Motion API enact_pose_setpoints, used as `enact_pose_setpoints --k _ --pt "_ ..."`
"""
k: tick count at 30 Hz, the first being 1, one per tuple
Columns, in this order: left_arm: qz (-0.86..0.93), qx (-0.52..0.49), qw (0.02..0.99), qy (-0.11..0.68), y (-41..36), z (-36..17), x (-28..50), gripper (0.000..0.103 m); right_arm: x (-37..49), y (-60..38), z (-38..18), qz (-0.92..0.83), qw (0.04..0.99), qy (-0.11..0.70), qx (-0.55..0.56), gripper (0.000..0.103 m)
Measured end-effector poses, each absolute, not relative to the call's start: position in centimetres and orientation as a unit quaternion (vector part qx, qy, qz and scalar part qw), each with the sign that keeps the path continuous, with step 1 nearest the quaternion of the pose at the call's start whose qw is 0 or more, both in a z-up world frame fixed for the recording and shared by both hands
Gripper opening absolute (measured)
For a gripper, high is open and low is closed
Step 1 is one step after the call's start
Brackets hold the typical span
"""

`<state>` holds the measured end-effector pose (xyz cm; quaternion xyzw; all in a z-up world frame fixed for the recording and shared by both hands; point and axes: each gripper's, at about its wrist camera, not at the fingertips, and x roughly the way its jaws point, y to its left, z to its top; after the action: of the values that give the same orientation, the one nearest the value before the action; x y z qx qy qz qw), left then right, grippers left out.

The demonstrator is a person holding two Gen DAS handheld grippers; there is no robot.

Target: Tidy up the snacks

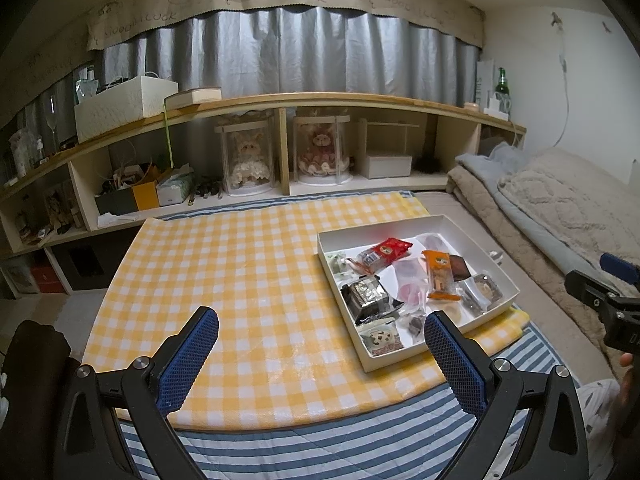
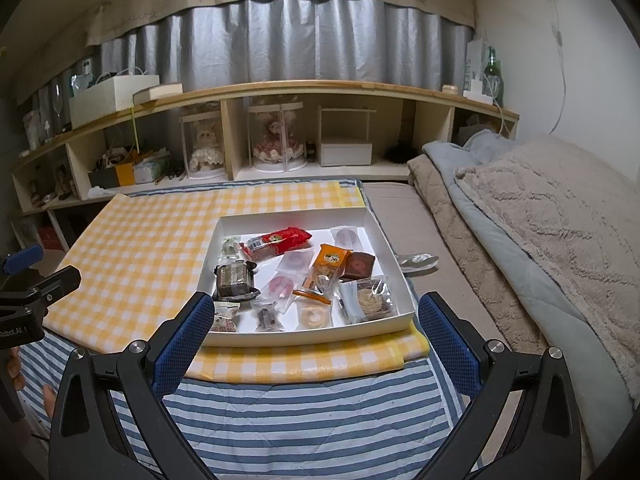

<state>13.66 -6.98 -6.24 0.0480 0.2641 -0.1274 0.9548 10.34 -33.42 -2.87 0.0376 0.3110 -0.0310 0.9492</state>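
Both grippers, left and right, we hold spread wide and empty above the yellow checked cloth. On it we see the white box containing assorted wrapped snacks.

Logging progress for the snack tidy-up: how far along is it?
Nothing looks done: wrapped snacks, like the red packet, lie jumbled in the shallow white cardboard box. Nothing is in hand; the left gripper and right gripper are open and empty. All the sorting remains.
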Motion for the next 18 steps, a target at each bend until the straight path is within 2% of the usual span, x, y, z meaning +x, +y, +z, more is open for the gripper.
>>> enact_pose_setpoints --k 18 --pt "-0.124 0.049 0.957 0.259 -7.06 -6.13 13.34 0.103 10.18 -33.35 -2.71 -0.032 0.950 0.310 0.039 0.103"
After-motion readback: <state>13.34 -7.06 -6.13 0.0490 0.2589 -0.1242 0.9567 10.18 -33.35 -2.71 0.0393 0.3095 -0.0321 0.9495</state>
